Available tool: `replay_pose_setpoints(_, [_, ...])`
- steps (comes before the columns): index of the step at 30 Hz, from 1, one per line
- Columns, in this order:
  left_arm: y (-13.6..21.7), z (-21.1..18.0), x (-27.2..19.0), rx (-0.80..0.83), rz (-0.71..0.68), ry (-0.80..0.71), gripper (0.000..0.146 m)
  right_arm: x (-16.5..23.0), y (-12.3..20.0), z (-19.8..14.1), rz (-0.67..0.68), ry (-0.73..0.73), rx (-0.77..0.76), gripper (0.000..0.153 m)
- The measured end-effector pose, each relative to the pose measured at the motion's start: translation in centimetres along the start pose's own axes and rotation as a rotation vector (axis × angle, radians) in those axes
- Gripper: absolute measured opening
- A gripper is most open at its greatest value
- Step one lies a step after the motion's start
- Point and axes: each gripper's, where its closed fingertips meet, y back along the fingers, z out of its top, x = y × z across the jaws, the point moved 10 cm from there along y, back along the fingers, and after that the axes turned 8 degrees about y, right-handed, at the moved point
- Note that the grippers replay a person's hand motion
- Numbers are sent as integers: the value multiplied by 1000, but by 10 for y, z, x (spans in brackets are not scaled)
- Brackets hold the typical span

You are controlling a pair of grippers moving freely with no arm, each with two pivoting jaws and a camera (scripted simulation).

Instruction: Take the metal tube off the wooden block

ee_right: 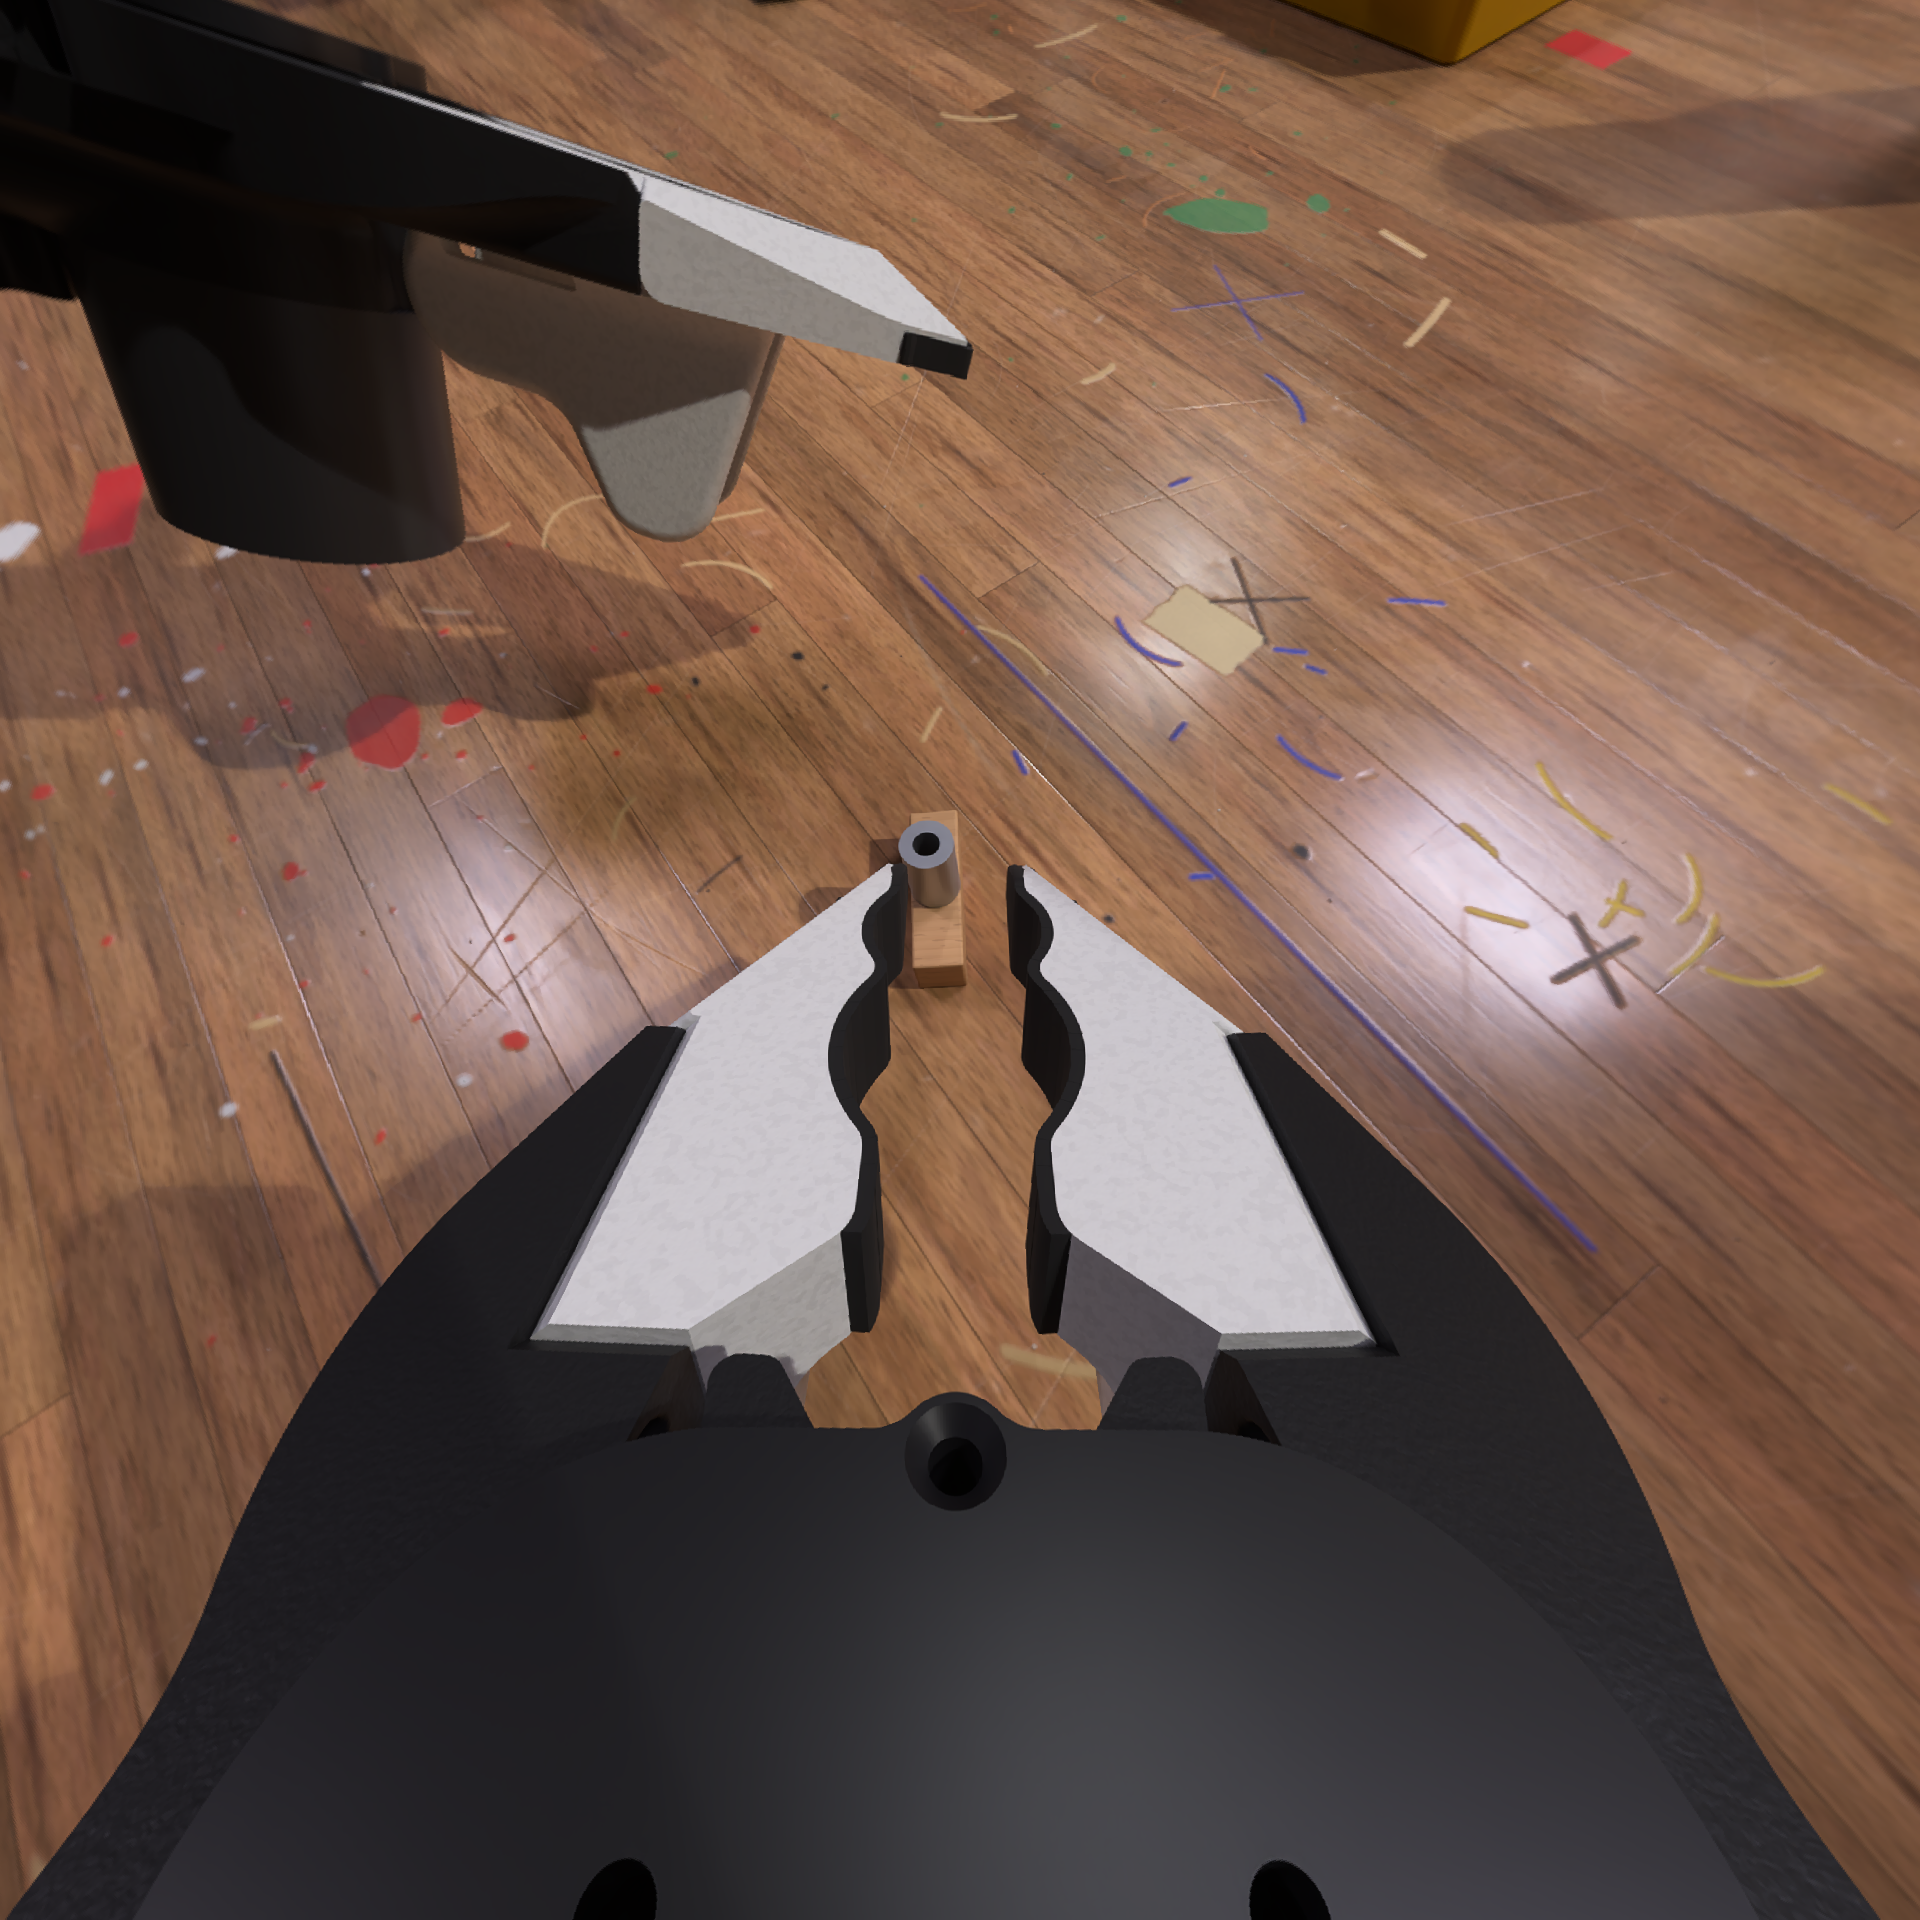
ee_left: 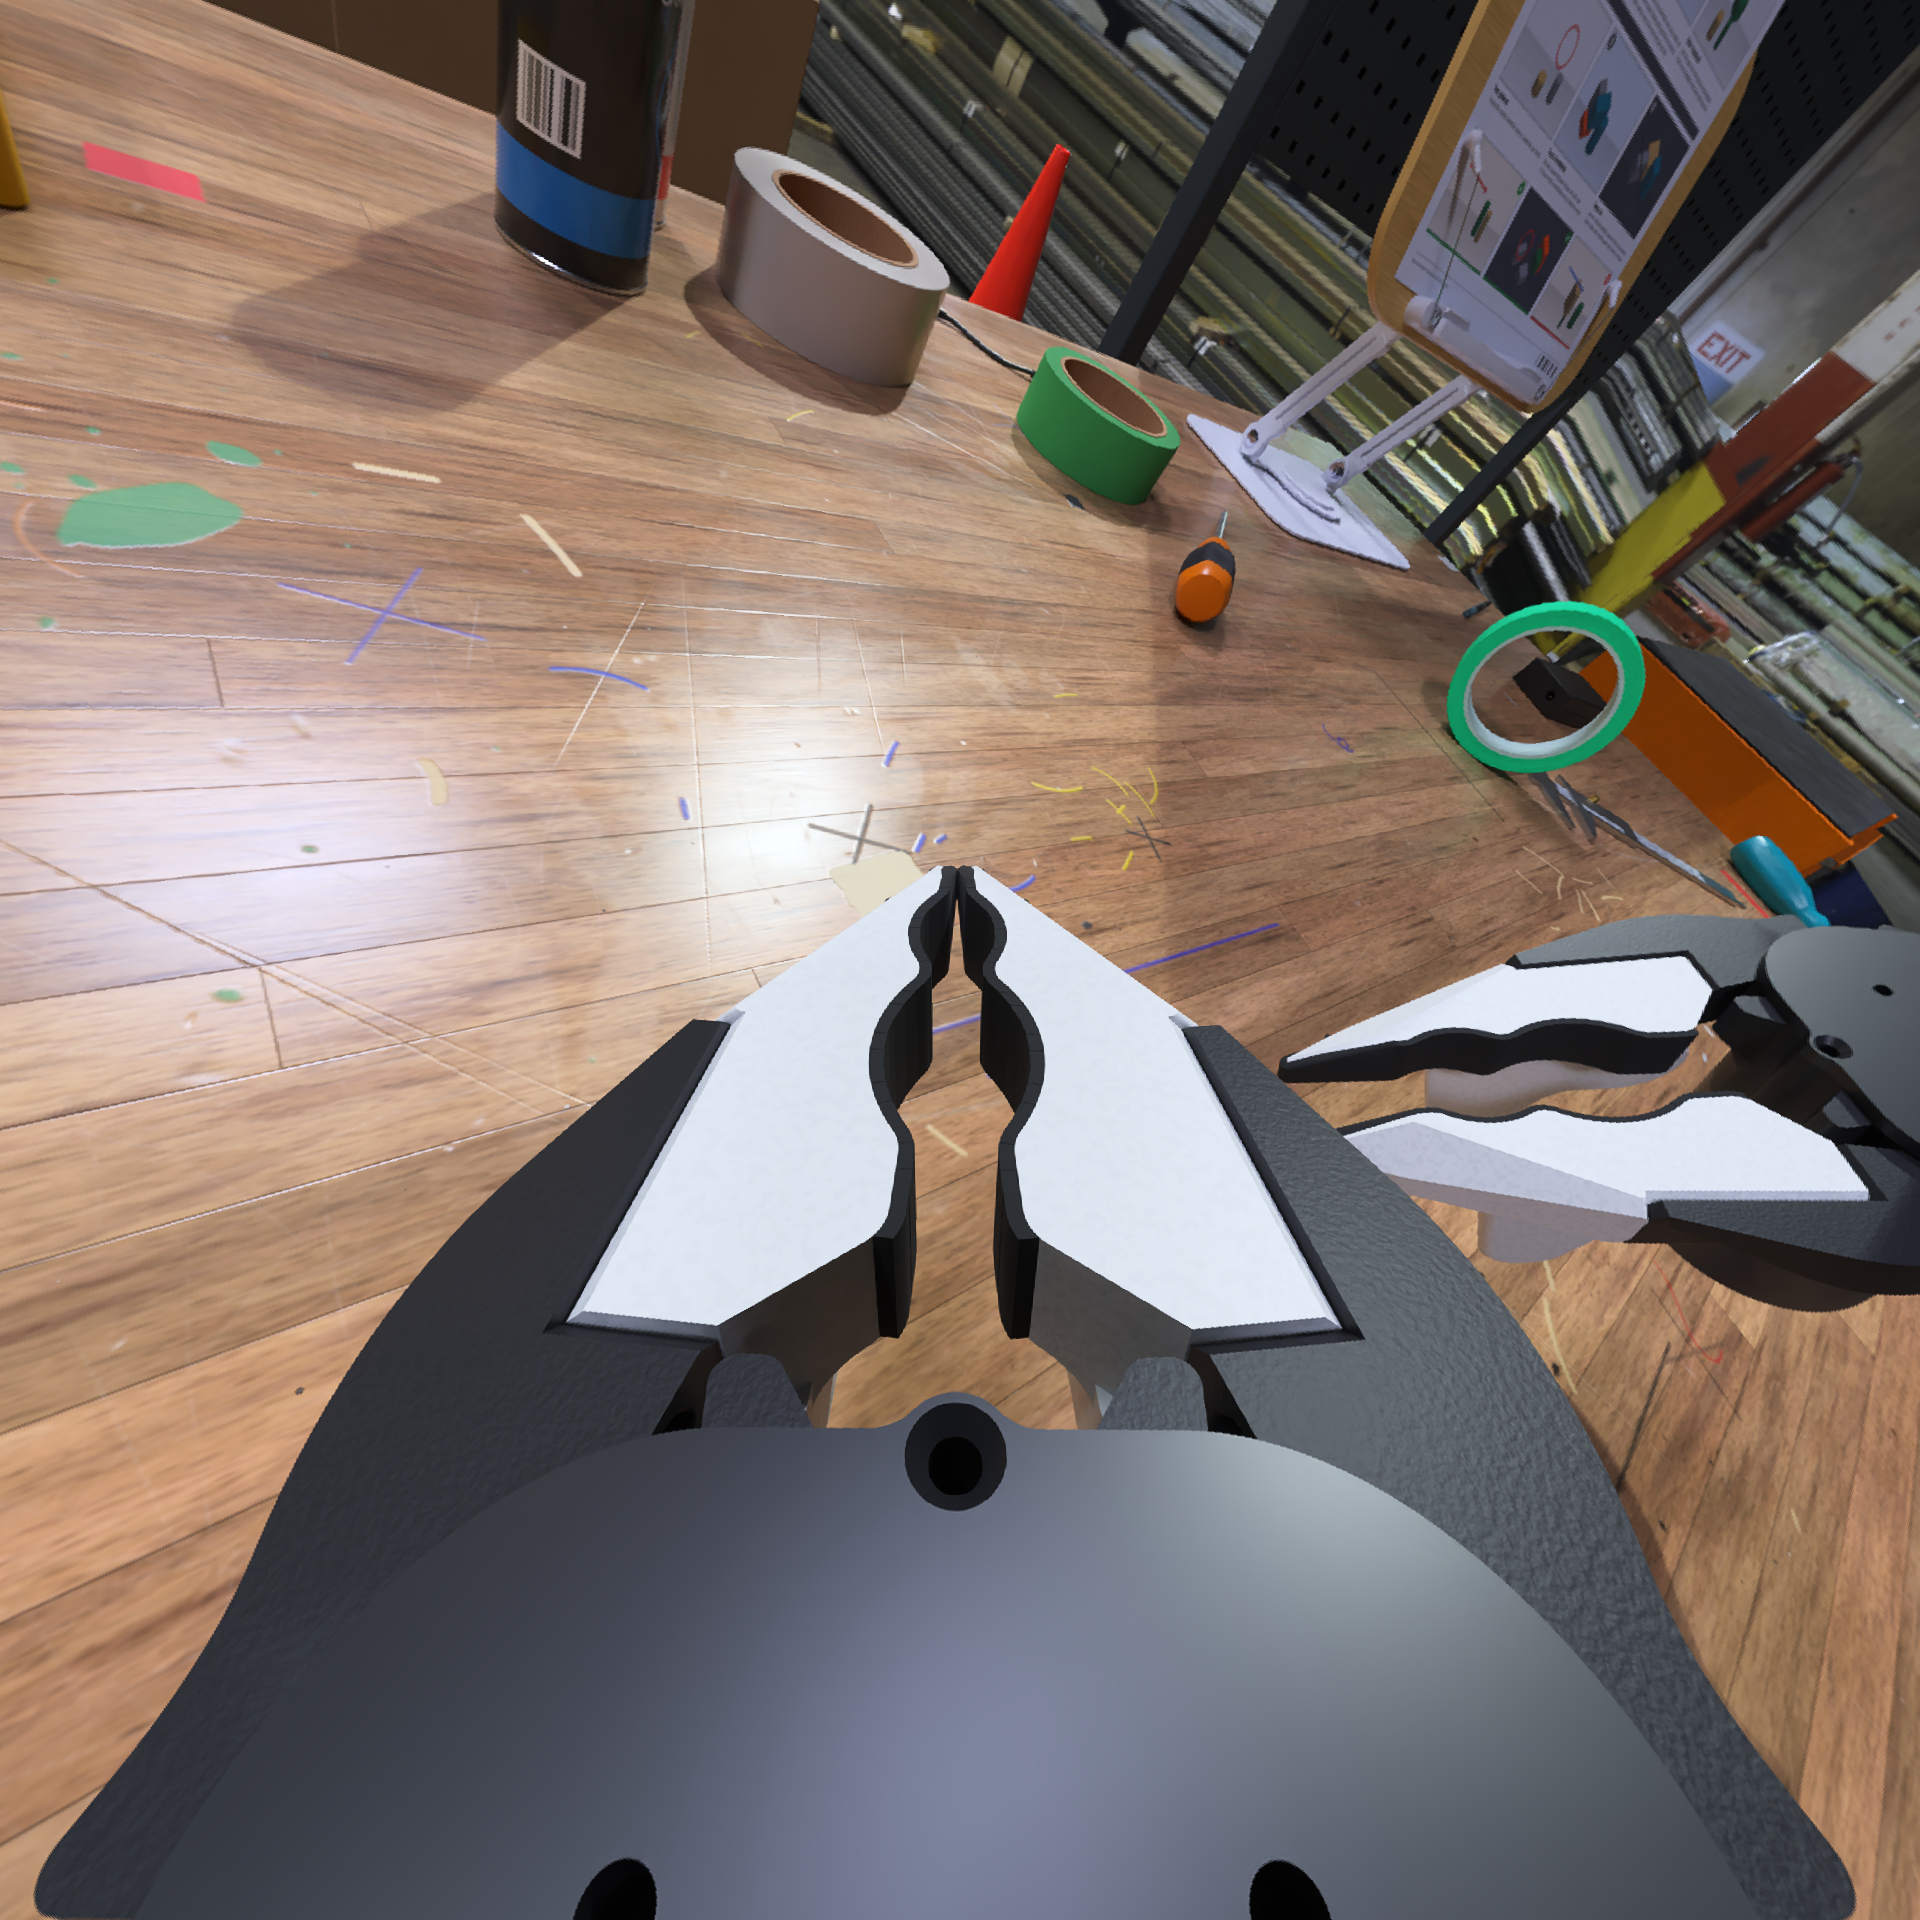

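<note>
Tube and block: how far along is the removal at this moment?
Done: nothing yet; the tube stands upright on the block, which lies on the table. In hand: the right gripper is open, its tips either side of the tube and block, with a visible gap at the right finger. The left gripper is shut and empty. Left: close on the tube and lift it off.

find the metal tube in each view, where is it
Left wrist view: not in it; the shut left gripper points at bare table.
Right wrist view: metal tube stands upright on the wooden block, just beyond the open right gripper.
Shared landmark: tan patch beside a dark cross.
</note>
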Motion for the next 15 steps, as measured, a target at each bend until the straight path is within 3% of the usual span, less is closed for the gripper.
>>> replay_pose_setpoints(10, [1, 1, 10, -4, -41, 77, 0, 3, -16, 1, 52, -10, 14, 18])
replay_pose_setpoints(15, [4, 4, 15, -21, -71, 131, 1, 3, -33, 1, 59, 20, 107, 18])
